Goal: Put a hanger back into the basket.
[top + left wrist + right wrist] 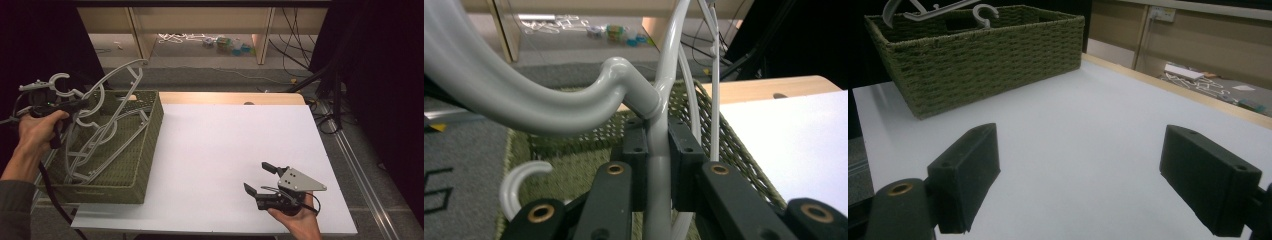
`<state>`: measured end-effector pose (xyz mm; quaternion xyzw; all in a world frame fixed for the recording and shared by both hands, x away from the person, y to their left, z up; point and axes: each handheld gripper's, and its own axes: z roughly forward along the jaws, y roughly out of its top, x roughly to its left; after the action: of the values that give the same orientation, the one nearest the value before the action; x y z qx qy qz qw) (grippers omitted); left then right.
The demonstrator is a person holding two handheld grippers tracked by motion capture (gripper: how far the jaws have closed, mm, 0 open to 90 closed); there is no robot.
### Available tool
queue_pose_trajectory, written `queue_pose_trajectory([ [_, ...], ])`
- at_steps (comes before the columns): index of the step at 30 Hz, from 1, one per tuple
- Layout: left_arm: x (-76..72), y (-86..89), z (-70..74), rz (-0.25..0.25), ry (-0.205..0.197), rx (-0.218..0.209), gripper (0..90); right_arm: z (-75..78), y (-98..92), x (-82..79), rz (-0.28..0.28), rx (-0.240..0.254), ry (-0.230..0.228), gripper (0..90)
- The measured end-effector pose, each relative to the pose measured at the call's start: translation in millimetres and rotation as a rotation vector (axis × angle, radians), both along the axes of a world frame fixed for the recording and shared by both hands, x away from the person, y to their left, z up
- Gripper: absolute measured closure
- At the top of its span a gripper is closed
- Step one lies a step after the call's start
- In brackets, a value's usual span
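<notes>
Right gripper: low at the near right of the table, held in a hand that enters from the bottom edge. Jaws spread wide, nothing between them; pads just above the bare white surface, pointing toward the basket.

Left gripper: raised at the far left, above the near-left rim of the basket, gripped by the left hand. Jaws pressed together on the hanger; in the left gripper view, both pads clamped against the vertical grey bar of the hanger, just below the joint where the curved hook arm branches off.

Hanger: grey plastic, tilted, upper end lifted clear above the basket rim and leaning toward the far side, lower end down inside the basket.

Basket: green, woven, rectangular, set on the left part of the table, well apart from the right gripper. More hangers lying inside, one hook visible below the clamped bar in the left gripper view.

Beyond the table: wooden edge strip, grey floor, cables, small clutter under a shelf frame.
</notes>
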<state>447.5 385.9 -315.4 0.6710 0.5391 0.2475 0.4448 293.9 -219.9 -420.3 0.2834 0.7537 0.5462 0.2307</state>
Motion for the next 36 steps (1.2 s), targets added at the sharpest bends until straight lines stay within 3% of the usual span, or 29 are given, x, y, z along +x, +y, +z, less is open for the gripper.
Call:
queue_pose_trajectory([
  [2, 1.6, -1.2, -5.0, 0.006, 0.015, 0.062, 80.6, 0.2, 0.0, 0.1, 0.0, 0.002, -0.001, 17.0],
  [4, 2.5, -1.1, -8.9, 0.011, 0.021, 0.068, 80.6, 0.4, -0.3, 0.1, 0.001, -0.002, -0.004, 17.0],
  [6, 3.6, -0.7, -15.0, -0.018, 0.016, 0.056, 80.6, 0.0, 0.2, 0.2, -0.006, 0.006, -0.011, 17.0],
  [9, 2.6, -0.6, -19.2, -0.044, 0.011, 0.092, 80.6, 0.1, -0.2, -0.1, -0.005, 0.004, -0.004, 17.0],
  [10, 1.7, 0.1, -20.4, -0.045, 0.012, 0.098, 80.5, 0.3, 0.2, -1.3, -0.003, 0.009, 0.018, 17.0],
  [17, -3.5, 5.7, -31.4, -0.047, 0.044, 0.104, 80.6, 0.3, 0.5, 0.3, -0.002, 0.006, -0.009, 17.0],
  [27, -4.4, 8.3, -47.6, -0.078, 0.082, 0.094, 80.6, 0.3, 1.0, -0.4, 0.006, 0.004, 0.014, 17.0],
  [36, 0.1, 5.6, -53.3, -0.092, 0.104, 0.13, 80.6, 0.3, 0.2, 0.0, -0.003, 0.011, 0.002, 16.9],
])
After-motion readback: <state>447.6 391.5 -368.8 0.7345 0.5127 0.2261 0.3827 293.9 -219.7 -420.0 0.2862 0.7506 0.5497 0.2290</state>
